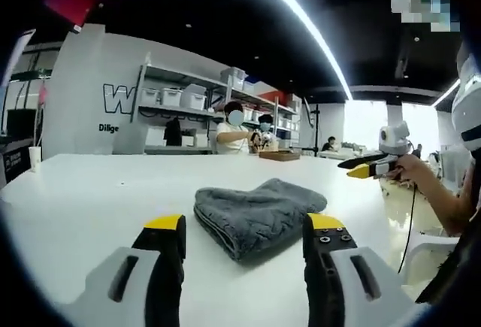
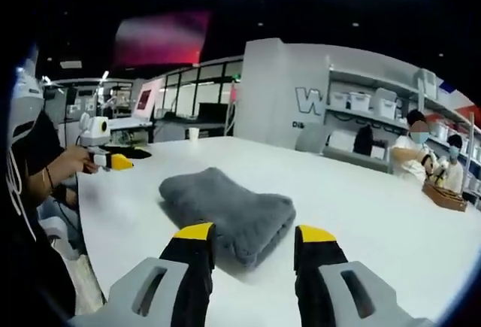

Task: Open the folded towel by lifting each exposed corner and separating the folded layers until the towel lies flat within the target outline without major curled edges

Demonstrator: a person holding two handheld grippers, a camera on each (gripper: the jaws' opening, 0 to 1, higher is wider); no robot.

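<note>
A grey towel lies folded in a thick pad on the white table. In the left gripper view my left gripper stands open just short of the towel, one yellow-tipped jaw on each side of its near folded edge. A hand holds my right gripper above the table's right side. In the right gripper view the towel lies straight ahead. My right gripper is open, its jaws framing the towel's near end. The left gripper shows at the left, held by a hand.
A paper cup stands near the table's far edge. People work at a wooden tray on the far side. Shelves with bins line the back wall. The person's arm is at the table's right edge.
</note>
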